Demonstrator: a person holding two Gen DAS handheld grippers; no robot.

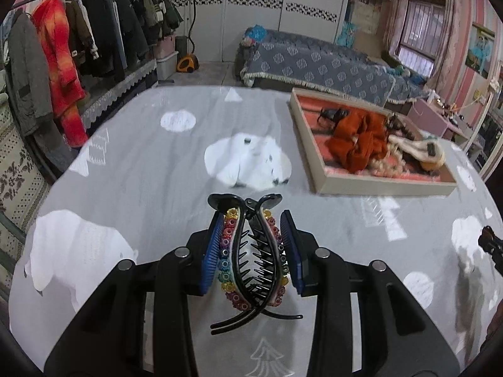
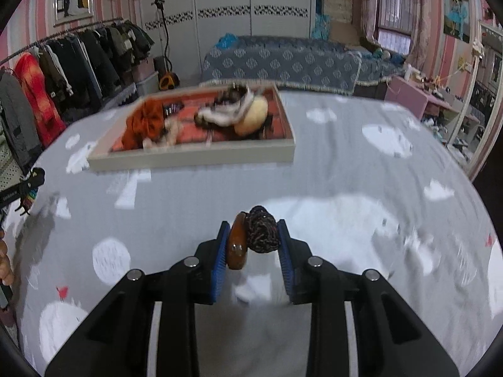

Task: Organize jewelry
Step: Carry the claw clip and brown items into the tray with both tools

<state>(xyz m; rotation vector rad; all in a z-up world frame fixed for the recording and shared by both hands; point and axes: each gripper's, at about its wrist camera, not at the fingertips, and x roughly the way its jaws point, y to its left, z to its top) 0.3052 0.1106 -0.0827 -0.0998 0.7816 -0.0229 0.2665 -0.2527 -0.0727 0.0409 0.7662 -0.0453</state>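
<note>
Right tongs (image 2: 251, 245) around hair tie (image 2: 262, 234)

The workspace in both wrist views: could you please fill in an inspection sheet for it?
Surface: grey patterned cloth covers the table.
Job's things: tray holds an orange scrunchie and other hair pieces; rainbow-beaded claw clip; brown clip with dark braided tie.
Clutter: nothing seen.
Grippers: left gripper is shut on the claw clip; right gripper is shut on the brown clip.
Cables: nothing seen.
Surroundings: clothes rack, bed, white wardrobe.
</note>
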